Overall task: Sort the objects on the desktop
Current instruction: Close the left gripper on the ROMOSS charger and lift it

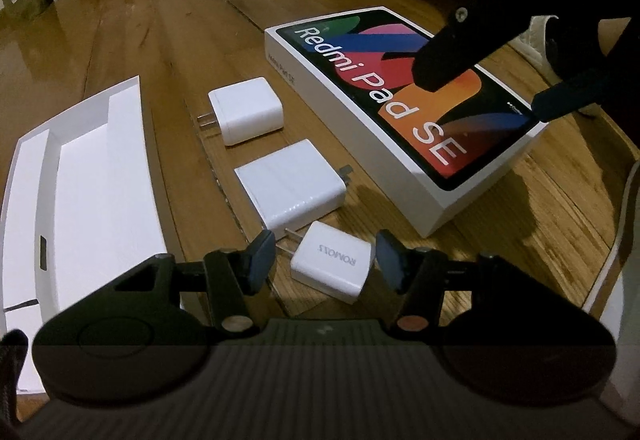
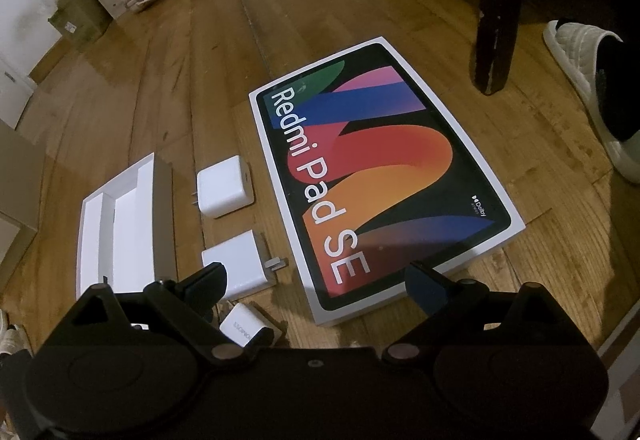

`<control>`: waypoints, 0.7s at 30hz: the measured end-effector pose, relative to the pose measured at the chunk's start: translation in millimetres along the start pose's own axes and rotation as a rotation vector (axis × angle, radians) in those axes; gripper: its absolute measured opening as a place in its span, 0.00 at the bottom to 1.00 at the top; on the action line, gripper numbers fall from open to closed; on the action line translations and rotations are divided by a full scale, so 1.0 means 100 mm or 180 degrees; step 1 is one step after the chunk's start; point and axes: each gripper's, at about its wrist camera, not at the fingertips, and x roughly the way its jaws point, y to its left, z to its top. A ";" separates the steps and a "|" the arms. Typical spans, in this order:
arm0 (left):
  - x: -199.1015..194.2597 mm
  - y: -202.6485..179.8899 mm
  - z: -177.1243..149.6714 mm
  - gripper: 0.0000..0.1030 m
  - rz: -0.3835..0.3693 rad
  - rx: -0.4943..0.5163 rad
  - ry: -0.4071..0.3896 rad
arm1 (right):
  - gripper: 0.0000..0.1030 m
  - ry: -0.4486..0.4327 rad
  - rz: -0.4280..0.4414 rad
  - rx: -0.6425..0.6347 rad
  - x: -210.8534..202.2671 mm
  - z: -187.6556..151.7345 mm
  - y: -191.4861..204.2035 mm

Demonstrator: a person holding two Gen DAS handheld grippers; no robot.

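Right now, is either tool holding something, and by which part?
Nothing is held yet. The left tool brackets the small ROMOSS charger, which lies on the floor, with a gap at its prong side. The right tool is open over the tablet box.

"Redmi Pad SE" and "Dolby" on tablet box (image 2: 384, 175); "ROMOSS" on small charger (image 1: 332, 262).

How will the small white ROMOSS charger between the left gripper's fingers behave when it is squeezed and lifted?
The ROMOSS charger looks like a stiff plastic block, so it should not deform. Its glossy sides may slip in the left gripper. Its prongs point at one finger, so a squeeze there could twist it.
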 end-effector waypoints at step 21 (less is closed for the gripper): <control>-0.01 -0.01 -0.06 0.57 -0.0069 0.0111 -0.0034 | 0.96 -0.0037 -0.0027 0.0035 -0.02 0.00 0.00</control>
